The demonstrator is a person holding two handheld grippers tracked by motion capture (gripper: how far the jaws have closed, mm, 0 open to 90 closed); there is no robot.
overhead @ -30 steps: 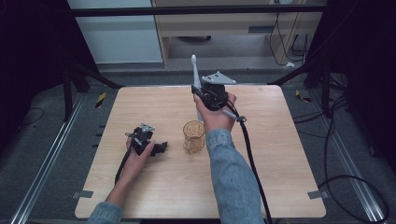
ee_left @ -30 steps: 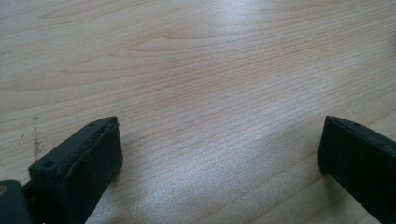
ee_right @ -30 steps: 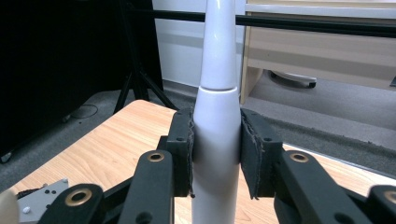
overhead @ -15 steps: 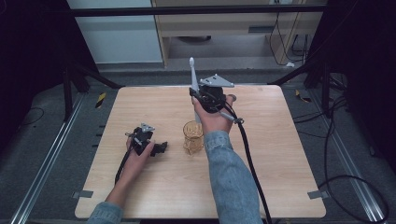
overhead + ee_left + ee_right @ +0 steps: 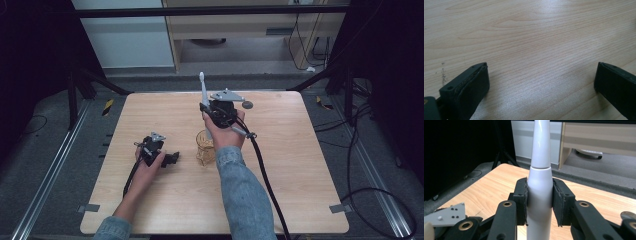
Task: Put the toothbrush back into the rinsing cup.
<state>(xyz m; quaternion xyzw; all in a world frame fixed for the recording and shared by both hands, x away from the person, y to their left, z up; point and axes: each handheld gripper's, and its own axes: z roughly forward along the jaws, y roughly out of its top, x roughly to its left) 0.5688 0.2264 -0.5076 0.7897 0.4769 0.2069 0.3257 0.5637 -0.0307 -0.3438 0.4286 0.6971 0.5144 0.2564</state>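
Count: one electric toothbrush (image 5: 539,182), one amber glass cup (image 5: 205,147), two grippers.
Toothbrush axis: upright, slim neck pointing up, toward 12 o'clock.
Toothbrush place: above the table (image 5: 300,150), over the cup.
Right gripper (image 5: 539,202): pads pinch the handle on both sides.
Left gripper (image 5: 541,82): jaws spread, nothing between, resting at the cup's 9 o'clock.

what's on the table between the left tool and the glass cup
Nothing: in the high view, bare wooden table separates the left tool from the glass cup. The left gripper view shows bare wood between its open jaws too.
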